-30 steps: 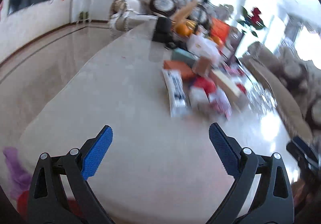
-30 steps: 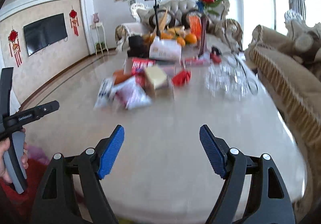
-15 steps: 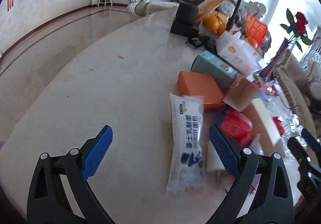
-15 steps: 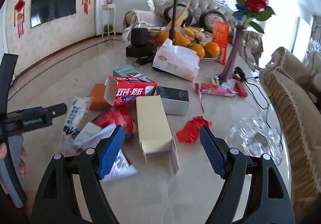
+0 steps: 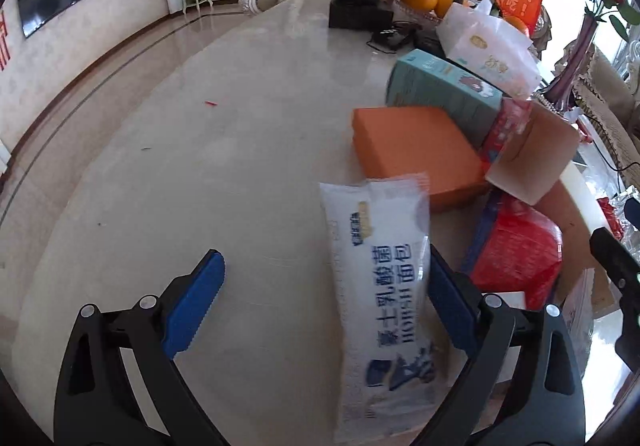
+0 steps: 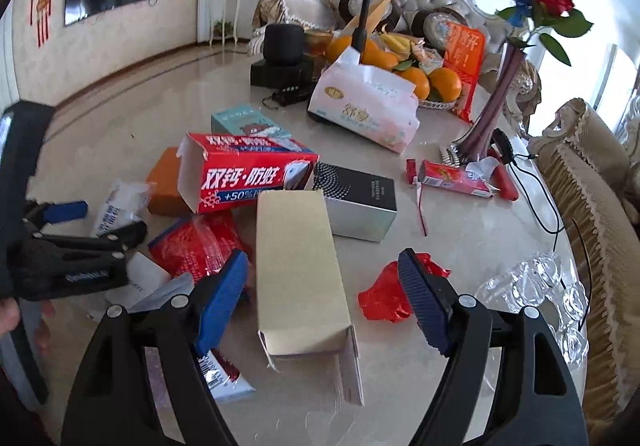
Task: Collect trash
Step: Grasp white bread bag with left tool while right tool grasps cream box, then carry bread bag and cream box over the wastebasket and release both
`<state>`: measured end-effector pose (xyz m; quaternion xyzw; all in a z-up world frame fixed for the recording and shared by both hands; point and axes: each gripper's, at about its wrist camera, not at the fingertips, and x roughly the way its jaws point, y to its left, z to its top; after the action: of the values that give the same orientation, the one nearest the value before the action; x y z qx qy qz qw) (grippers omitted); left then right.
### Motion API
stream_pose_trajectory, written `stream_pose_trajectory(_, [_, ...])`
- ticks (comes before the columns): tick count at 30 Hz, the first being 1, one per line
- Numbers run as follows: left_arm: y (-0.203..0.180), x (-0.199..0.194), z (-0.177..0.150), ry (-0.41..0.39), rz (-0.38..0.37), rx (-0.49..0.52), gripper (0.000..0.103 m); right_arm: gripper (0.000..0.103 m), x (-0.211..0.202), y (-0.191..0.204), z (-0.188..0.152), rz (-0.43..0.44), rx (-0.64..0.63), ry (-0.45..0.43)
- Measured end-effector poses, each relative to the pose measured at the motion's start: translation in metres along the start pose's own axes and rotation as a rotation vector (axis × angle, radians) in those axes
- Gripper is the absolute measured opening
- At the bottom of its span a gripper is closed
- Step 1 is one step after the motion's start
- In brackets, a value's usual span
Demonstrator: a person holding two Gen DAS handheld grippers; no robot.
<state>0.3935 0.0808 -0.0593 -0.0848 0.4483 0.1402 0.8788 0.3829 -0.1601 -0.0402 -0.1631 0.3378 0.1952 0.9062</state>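
Note:
Trash is piled on a marble table [image 5: 240, 174]. My left gripper [image 5: 323, 266] is open above a white bread wrapper [image 5: 380, 286], which lies flat beside its right finger, with an orange box [image 5: 416, 150] and a red bag [image 5: 516, 254] beyond. In the right wrist view my right gripper [image 6: 322, 262] is open with a beige carton [image 6: 300, 274] lying between its fingers, untouched. A crumpled red wrapper [image 6: 384, 294] sits by its right finger. The left gripper [image 6: 92, 222] shows at the left over the white wrapper [image 6: 120, 202].
A red toothpaste box [image 6: 244, 178], a black-and-silver box [image 6: 356, 202], a teal box [image 5: 440, 86] and a tissue pack [image 6: 368, 102] crowd the middle. A vase [image 6: 492, 110], cables and a clear plastic tray [image 6: 532, 286] stand right. Fruit sits behind.
Both grippers have moved forward and tipped down over the pile. The bread wrapper now lies between the left fingers and the beige carton between the right ones. Neither gripper has closed.

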Motion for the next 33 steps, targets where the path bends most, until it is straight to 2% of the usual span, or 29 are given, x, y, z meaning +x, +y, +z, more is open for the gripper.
stream_pose_trajectory(4, [0.001,0.002,-0.001,0.016,0.041,0.052,0.094,0.073,0.011,0.007,-0.002,-0.014,-0.058,0.046])
stream_pose_trajectory(7, [0.006,0.001,-0.002,0.017,0.031,0.06,0.094,0.073,0.016,0.006,-0.004,0.01,-0.042,0.07])
stream_pose_trajectory(8, [0.006,0.001,-0.002,0.017,0.027,0.066,0.094,0.067,0.017,0.004,-0.005,0.022,-0.027,0.076])
stream_pose_trajectory(10, [0.007,0.0,-0.002,0.012,0.005,0.09,0.091,0.043,0.016,-0.001,-0.006,0.057,0.016,0.086])
stream_pose_trajectory(11, [0.008,-0.003,-0.003,0.0,-0.004,0.102,0.074,0.043,0.012,-0.005,-0.007,0.072,0.057,0.083])
stream_pose_trajectory(12, [0.008,-0.006,-0.003,-0.02,-0.005,0.114,0.042,0.043,0.008,-0.007,-0.008,0.081,0.081,0.072])
stream_pose_trajectory(13, [0.012,-0.008,-0.004,-0.021,-0.008,0.103,0.041,0.043,-0.001,-0.01,-0.009,0.075,0.107,0.043])
stream_pose_trajectory(16, [0.027,-0.014,-0.005,-0.002,-0.1,0.067,0.038,0.043,-0.024,-0.018,-0.012,0.143,0.191,0.009])
stream_pose_trajectory(17, [0.034,-0.018,-0.008,0.003,-0.13,0.052,0.038,0.043,-0.033,-0.02,-0.014,0.137,0.207,-0.005])
stream_pose_trajectory(20, [0.056,-0.04,-0.019,-0.032,-0.193,0.001,0.038,0.043,-0.066,-0.027,-0.025,0.162,0.271,-0.058])
stream_pose_trajectory(24, [0.081,-0.097,-0.042,-0.126,-0.282,-0.017,0.038,0.043,-0.115,-0.029,-0.049,0.236,0.346,-0.137])
stream_pose_trajectory(27, [0.092,-0.151,-0.072,-0.207,-0.343,0.034,0.038,0.043,-0.165,-0.011,-0.084,0.306,0.353,-0.201])
stream_pose_trajectory(29, [0.097,-0.185,-0.104,-0.238,-0.379,0.088,0.038,0.043,-0.186,0.002,-0.106,0.348,0.35,-0.209])
stream_pose_trajectory(31, [0.098,-0.204,-0.133,-0.238,-0.407,0.134,0.038,0.043,-0.21,0.021,-0.138,0.38,0.348,-0.196])
stream_pose_trajectory(33, [0.097,-0.22,-0.174,-0.202,-0.445,0.19,0.038,0.043,-0.225,0.037,-0.167,0.411,0.361,-0.169])
